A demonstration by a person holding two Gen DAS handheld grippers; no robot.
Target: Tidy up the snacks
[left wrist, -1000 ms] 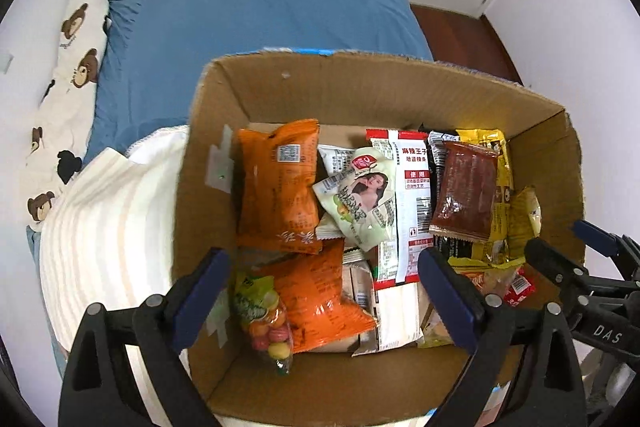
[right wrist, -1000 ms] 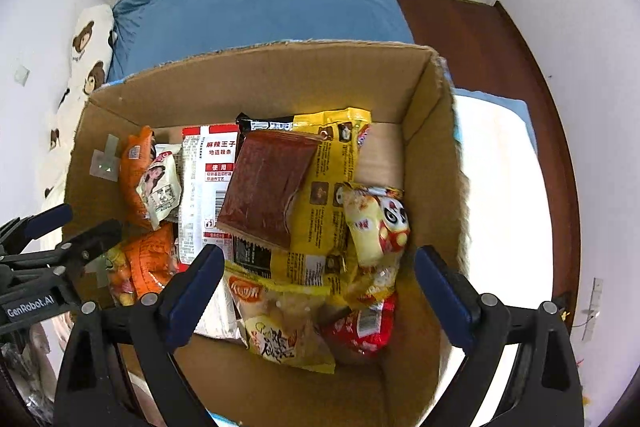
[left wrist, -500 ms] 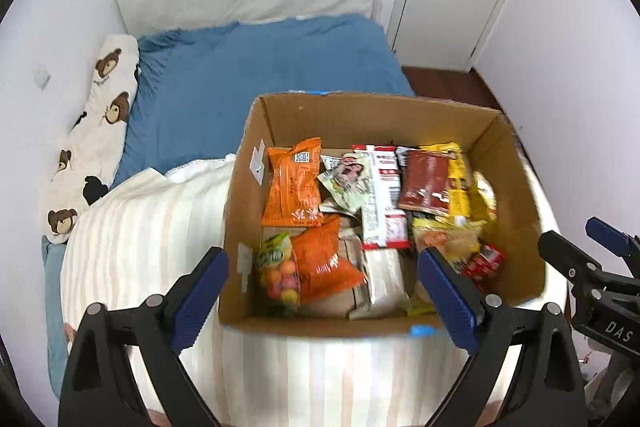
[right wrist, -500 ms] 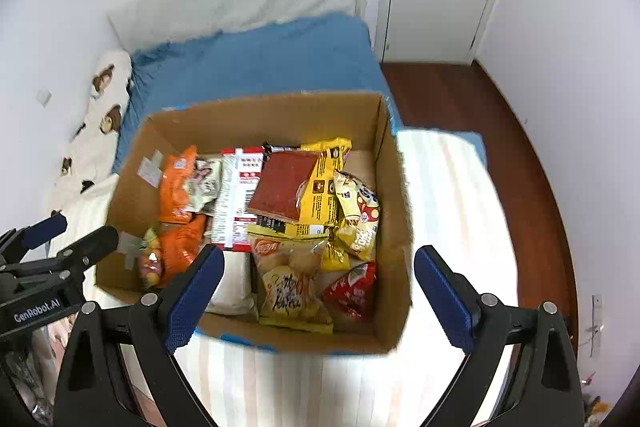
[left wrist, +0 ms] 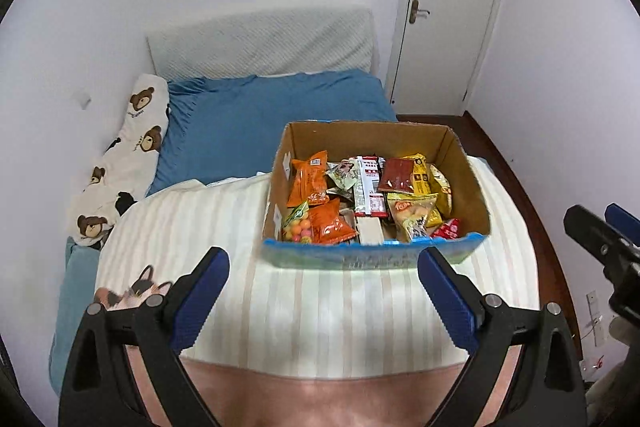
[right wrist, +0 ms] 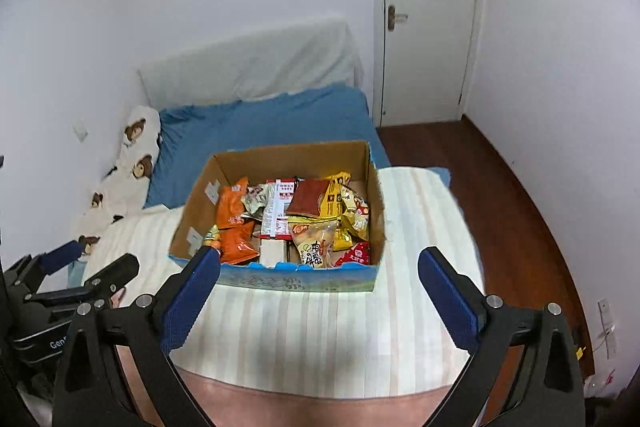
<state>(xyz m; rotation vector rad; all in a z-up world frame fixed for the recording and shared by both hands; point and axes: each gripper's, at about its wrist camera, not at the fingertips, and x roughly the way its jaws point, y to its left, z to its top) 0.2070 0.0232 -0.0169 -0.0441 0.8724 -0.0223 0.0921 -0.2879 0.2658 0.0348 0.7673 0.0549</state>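
Observation:
An open cardboard box (left wrist: 464, 163) (right wrist: 192, 207) stands on the striped blanket of a bed and holds several snack packs: orange bags (left wrist: 308, 183) (right wrist: 232, 207), a dark red pack (left wrist: 396, 175) (right wrist: 306, 201), yellow packs (left wrist: 422, 171) (right wrist: 334, 201) and a candy bag (left wrist: 298, 227). My left gripper (left wrist: 322, 291) is open and empty, well short of the box's near wall. My right gripper (right wrist: 318, 287) is open and empty, also short of the box. The right gripper shows at the right edge of the left wrist view (left wrist: 600, 243), the left gripper at the left edge of the right wrist view (right wrist: 72, 279).
The striped blanket (left wrist: 340, 311) (right wrist: 320, 331) covers the near bed; a blue sheet (left wrist: 256, 123) and a bear-print pillow (left wrist: 132, 155) lie behind. A white door (left wrist: 452, 11) and dark wooden floor (right wrist: 504, 187) are at the right. White walls surround the bed.
Both grippers have pulled back and up from directly over the box; the box now looks small and far, and the whole room shows. Both stay open and empty.

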